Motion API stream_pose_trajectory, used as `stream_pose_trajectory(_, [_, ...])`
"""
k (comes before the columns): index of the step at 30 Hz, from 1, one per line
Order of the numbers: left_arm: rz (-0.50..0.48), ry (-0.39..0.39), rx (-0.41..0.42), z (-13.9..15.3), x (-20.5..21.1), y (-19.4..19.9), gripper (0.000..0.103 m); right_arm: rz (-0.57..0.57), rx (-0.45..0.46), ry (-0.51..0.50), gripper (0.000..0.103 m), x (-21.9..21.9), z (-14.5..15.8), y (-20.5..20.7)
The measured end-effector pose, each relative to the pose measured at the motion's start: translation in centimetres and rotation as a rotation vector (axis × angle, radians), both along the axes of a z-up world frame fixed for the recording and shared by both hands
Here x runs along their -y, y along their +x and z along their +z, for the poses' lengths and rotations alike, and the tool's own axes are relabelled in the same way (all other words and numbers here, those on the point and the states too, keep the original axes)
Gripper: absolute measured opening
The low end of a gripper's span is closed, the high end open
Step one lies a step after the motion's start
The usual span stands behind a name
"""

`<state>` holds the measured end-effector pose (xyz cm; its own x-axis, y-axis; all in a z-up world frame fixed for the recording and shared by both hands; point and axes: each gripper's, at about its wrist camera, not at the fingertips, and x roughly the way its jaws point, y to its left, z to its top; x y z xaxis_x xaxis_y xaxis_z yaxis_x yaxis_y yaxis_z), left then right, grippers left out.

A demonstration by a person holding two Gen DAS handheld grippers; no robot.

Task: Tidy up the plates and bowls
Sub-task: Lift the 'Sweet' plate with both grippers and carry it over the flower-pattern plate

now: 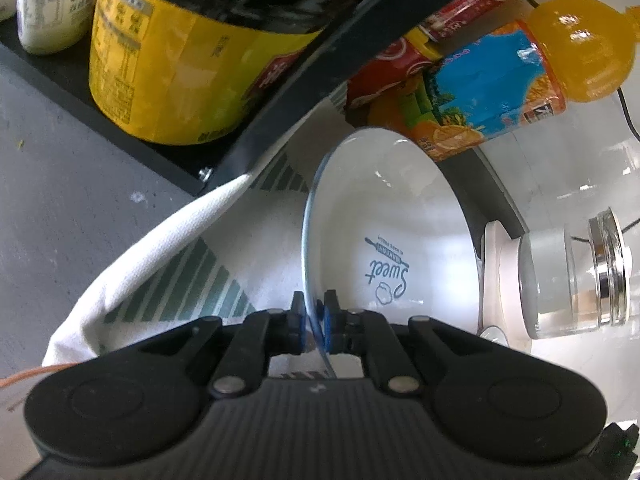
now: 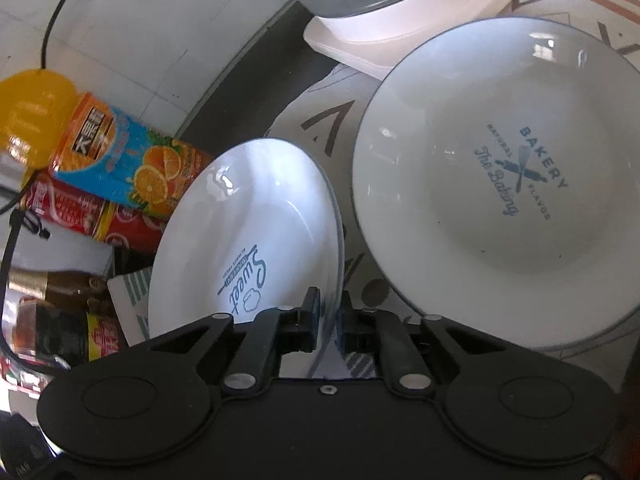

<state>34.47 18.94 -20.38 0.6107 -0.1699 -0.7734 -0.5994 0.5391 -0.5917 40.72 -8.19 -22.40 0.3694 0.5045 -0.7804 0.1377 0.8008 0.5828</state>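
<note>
Left wrist: my left gripper [image 1: 314, 320] pinches the empty "Sweet" plate's [image 1: 384, 224] rim; my right gripper [image 2: 328, 322] clamps the opposite rim. An empty "Bakery" plate [image 2: 500, 176] lies beside it.

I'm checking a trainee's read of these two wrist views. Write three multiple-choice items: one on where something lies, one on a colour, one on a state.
1. Where does the Bakery plate lie relative to the Sweet plate in the right wrist view?
A. To its right
B. To its left
C. Under it

2. What colour is the print on the Sweet plate?
A. Red
B. Blue
C. Green

3. How does the left gripper stand?
A. Open, away from any plate
B. Shut on the Sweet plate's rim
C. Shut on the orange juice bottle

Answers:
1. A: the Bakery plate fills the right of that view, flat on the patterned cloth.
2. B: the lettering reads blue in both views.
3. B: the rim runs between its two pads; the right gripper clamps the same plate likewise.
</note>
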Motion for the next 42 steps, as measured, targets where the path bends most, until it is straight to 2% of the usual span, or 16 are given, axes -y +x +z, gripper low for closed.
stream_pose_trajectory(8, [-0.042,0.086,0.044,2.3,0.6,-0.9,0.008,0.015,0.065,0.010,0.009,0.1,2.2,-1.0])
stream_pose_trajectory(14, [-0.017,0.138,0.092,4.7,0.9,-2.7,0.008,0.078,0.131,0.020,0.010,-0.1,4.5,-1.8])
stream_pose_trajectory(20, [0.028,0.162,0.106,6.2,1.6,-5.2,0.008,0.140,0.153,0.038,0.010,0.2,5.7,-3.2])
stream_pose_trajectory(23, [0.031,0.170,0.083,6.3,2.0,-6.3,0.008,0.168,0.160,0.038,0.011,0.4,6.0,-4.0])
stream_pose_trajectory(42, [0.095,0.193,0.089,7.6,4.2,-13.8,0.008,0.239,0.202,0.091,0.012,2.5,7.7,-9.3])
